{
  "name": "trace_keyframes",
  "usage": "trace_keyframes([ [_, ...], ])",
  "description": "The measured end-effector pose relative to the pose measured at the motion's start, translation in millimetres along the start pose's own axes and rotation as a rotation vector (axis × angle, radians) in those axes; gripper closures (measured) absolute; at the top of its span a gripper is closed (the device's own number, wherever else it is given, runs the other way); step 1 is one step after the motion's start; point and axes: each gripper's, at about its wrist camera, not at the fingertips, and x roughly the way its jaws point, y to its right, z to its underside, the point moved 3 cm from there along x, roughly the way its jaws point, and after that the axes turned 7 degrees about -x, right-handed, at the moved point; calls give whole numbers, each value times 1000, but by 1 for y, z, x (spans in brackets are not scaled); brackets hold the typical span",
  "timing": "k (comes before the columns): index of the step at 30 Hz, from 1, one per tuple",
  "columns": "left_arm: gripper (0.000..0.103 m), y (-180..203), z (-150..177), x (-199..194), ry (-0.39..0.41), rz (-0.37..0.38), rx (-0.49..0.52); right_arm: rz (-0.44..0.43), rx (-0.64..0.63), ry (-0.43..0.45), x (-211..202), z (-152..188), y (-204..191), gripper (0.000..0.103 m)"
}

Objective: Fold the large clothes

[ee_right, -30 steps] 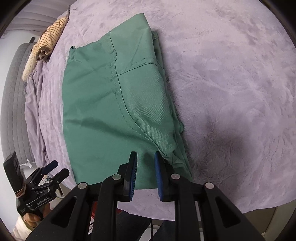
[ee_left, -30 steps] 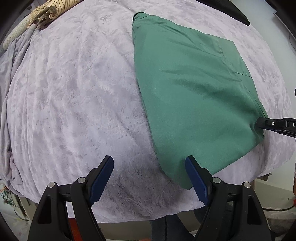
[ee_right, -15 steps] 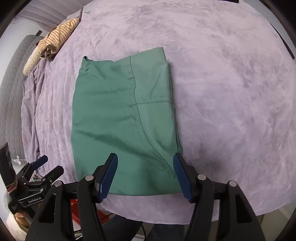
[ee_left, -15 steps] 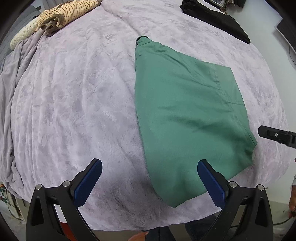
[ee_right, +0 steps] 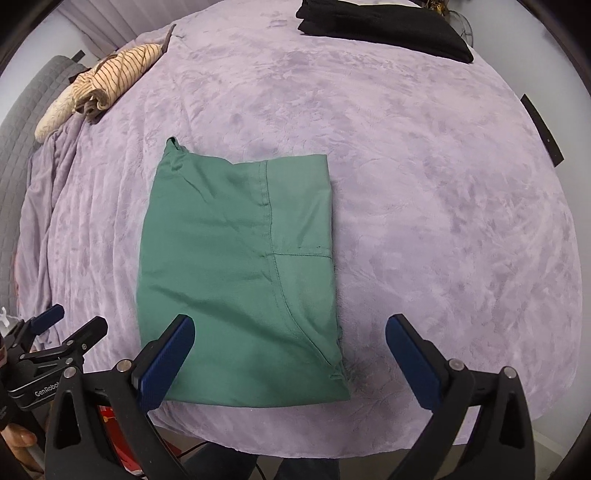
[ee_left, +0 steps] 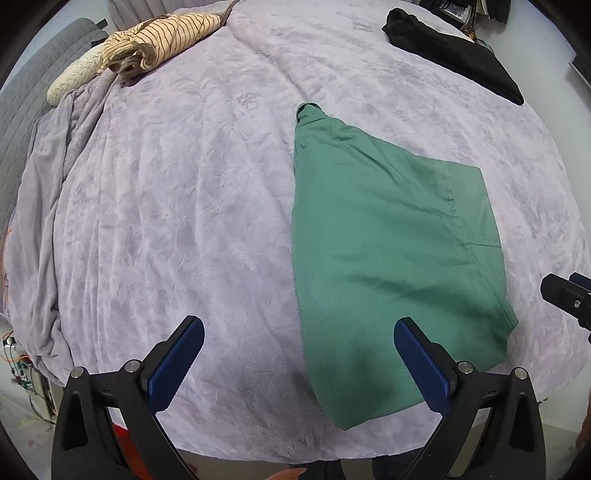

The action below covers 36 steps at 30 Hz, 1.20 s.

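Note:
A green garment (ee_left: 388, 251) lies folded flat in a rough rectangle on the lilac bed cover (ee_left: 184, 203), near the front edge. It also shows in the right wrist view (ee_right: 240, 273). My left gripper (ee_left: 299, 365) is open and empty, raised above the garment's near left corner. My right gripper (ee_right: 290, 358) is open and empty, raised above the garment's near right corner. The left gripper also shows at the lower left of the right wrist view (ee_right: 59, 336). The right gripper's tip shows at the right edge of the left wrist view (ee_left: 569, 295).
A striped beige garment (ee_left: 155, 40) lies bundled at the far left of the bed. A folded black garment (ee_right: 384, 26) lies at the far right. A grey quilted headboard (ee_left: 22, 96) stands at the left. The bed's front edge (ee_right: 332, 439) is just below the grippers.
My right gripper opened and let go of the garment's near corner. Both grippers opened wider and pulled back and up from the garment, which now lies flat.

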Motion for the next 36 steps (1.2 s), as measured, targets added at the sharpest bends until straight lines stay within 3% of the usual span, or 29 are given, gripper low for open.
trace_keyframes([
  [11,0,12,0,-6,9,-43,11,112,-51,6,-14,-2,-3,0],
  [36,0,14,5,-11,6,-50,6,129,-50,-13,-12,4,-4,0],
])
